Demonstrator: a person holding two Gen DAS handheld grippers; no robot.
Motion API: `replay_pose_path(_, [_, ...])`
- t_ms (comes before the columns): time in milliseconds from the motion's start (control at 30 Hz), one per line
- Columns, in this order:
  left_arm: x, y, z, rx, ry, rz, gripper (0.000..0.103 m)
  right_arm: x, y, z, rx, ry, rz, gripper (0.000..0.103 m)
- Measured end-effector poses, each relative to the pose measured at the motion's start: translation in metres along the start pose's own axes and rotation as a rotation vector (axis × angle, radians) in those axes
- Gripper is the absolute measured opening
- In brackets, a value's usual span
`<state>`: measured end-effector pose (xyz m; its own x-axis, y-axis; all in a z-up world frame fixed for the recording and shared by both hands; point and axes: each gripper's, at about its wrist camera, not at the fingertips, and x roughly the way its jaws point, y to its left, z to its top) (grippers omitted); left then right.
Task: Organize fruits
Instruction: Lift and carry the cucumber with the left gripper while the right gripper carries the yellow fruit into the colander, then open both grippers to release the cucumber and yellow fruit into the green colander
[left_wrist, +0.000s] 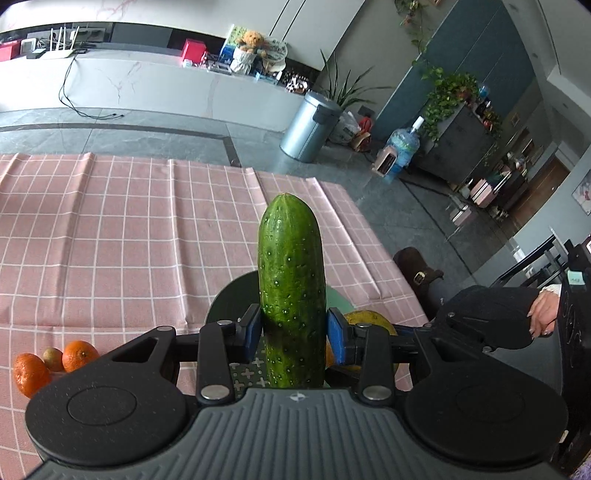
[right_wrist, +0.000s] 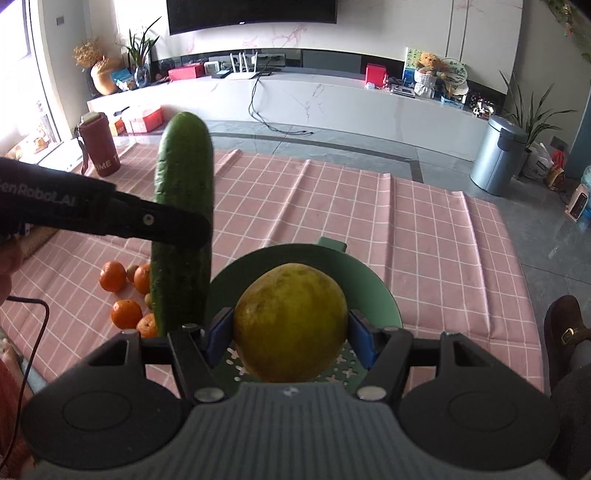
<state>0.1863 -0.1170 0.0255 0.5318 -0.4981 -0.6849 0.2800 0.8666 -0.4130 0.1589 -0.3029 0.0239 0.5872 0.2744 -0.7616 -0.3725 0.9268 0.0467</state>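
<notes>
- The left gripper (left_wrist: 294, 334) is clamped on a long, bumpy dark-green cucumber (left_wrist: 291, 291), its blue pads pressing both sides; the cucumber stands upright in the air above the pink checked tablecloth (left_wrist: 129, 229).
- The right gripper (right_wrist: 290, 338) grips a round yellow-green pomelo-like fruit (right_wrist: 290, 321) between its blue pads, held over the pale green plastic colander bowl (right_wrist: 373, 280) that sits near the cloth's near edge.
- From the right wrist view, the cucumber (right_wrist: 183, 221) and the black left gripper arm (right_wrist: 110, 218) stand just left of the bowl, blocking part of the cloth behind them.
- A cluster of small orange mandarins (right_wrist: 122, 295) lies on the cloth left of the bowl, partly hidden behind the cucumber.
- A dark red flask (right_wrist: 99, 144) stands near the far left corner.
- Past the far edge, on the grey floor, stands a silver pedal bin (right_wrist: 496, 155).
- A brown buckled shoe (right_wrist: 563, 328) shows off the cloth's right edge.
</notes>
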Motion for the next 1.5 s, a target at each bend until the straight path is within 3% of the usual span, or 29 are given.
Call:
replay_pose_path(200, [0.041, 0.008, -0.012, 0.002, 0.115, 0.031, 0.042, 0.052, -0.007, -0.006, -0.149, 0.111, 0.016, 0.062])
replay_pose_path(533, [0.070, 0.012, -0.018, 0.025, 0.237, 0.105, 0.042, 0.100, -0.014, -0.016, -0.205, 0.201, 0.093, 0.062])
replay_pose_path(867, [0.066, 0.025, -0.007, 0.044, 0.290, 0.191, 0.042, 0.124, 0.000, -0.003, -0.229, 0.211, 0.169, 0.062])
replay_pose_path(1133, [0.080, 0.025, -0.003, 0.043, 0.332, 0.207, 0.043, 0.135, 0.007, -0.004, -0.299, 0.294, 0.160, 0.062])
replay_pose_path(1333, [0.084, 0.020, -0.001, 0.064, 0.331, 0.214, 0.043, 0.133, 0.002, -0.006, -0.274, 0.293, 0.161, 0.063])
replay_pose_path(1500, [0.082, 0.021, 0.000, 0.052, 0.330, 0.207, 0.049, 0.131, 0.007, -0.007, -0.287, 0.307, 0.130, 0.063])
